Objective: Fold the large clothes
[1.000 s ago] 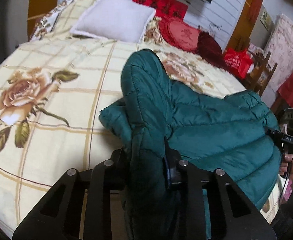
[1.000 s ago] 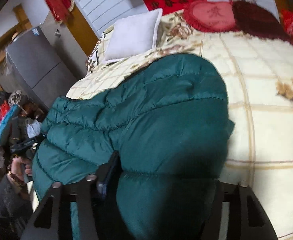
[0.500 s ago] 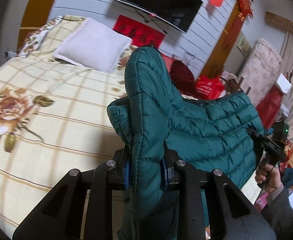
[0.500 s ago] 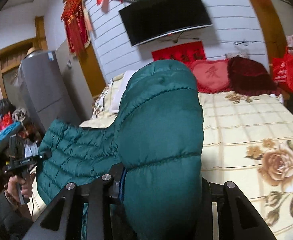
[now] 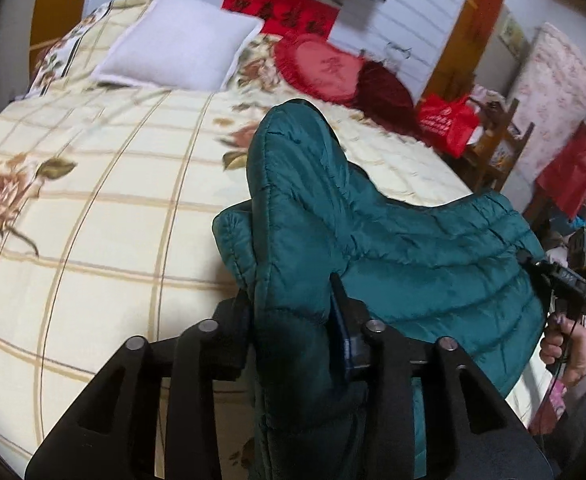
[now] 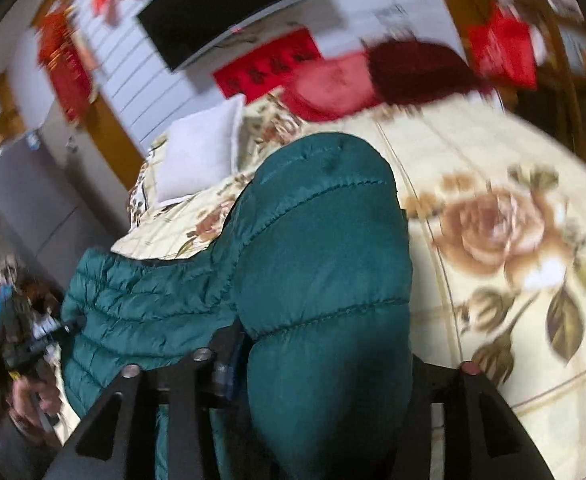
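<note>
Spanning both grippers, a teal quilted down jacket (image 5: 393,248) is held raised above the foot of a bed, one padded end bunched in each grip so that the body hangs stretched between them, presumably for laying out flat before folding. The left gripper (image 5: 293,320) is clamped on a thick fold, fabric filling the gap between its fingers. The right gripper (image 6: 325,360) is likewise closed on a bulging quilted section, which hides most of its fingers. Beneath: a cream checked bedspread (image 5: 105,208) printed with roses, largely bare, judged the intended laying surface. Further off: a white pillow (image 5: 177,56), a red round cushion (image 5: 321,68), a wall-mounted television (image 6: 229,4).
</note>
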